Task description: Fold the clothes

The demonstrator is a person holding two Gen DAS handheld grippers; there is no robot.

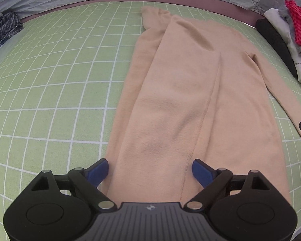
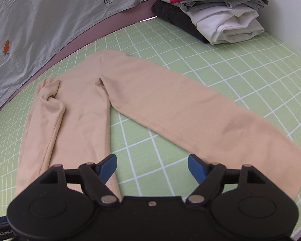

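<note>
A pair of peach leggings [image 2: 94, 108] lies flat on the green checked sheet [image 2: 230, 80] of a bed, its two legs spread apart in a V. The left claw [image 1: 150, 170] hangs open over one leg, the blue pads either side of the cloth and not pressing it. The right claw [image 2: 152, 167] is open too, above bare sheet between the legs, holding nothing. A stack of folded clothes [image 2: 216, 14] sits near the far corner, beside a grey quilt [image 2: 50, 20].
</note>
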